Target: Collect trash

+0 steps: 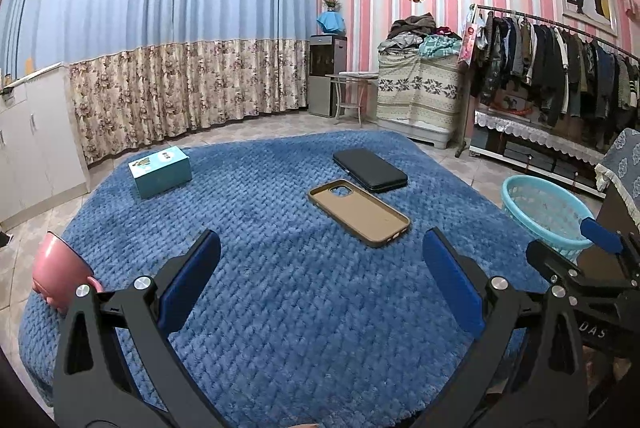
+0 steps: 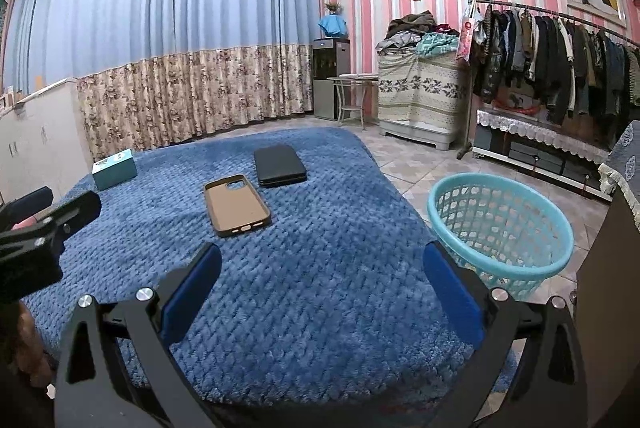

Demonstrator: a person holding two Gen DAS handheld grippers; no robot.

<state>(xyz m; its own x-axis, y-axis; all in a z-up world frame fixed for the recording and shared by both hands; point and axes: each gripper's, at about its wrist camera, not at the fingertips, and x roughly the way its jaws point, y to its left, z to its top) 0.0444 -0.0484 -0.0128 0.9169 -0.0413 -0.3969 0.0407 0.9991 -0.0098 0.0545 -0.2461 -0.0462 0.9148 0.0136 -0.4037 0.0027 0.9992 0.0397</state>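
A deep blue blanket [image 1: 280, 288] with a woven, scaly texture is filling the middle here. On it, a tan phone case [image 1: 359, 212] with a darker rim is showing, and just behind that a plain black wallet [image 1: 370, 170]. Over at the blanket's far left corner a teal box [image 1: 160, 170] with a pale printed top is sitting. Off the blanket's right edge, a light turquoise basket [image 2: 500, 228] with lattice walls is glowing. Both grippers are wearing blue pads [image 1: 452, 288] on black frames.
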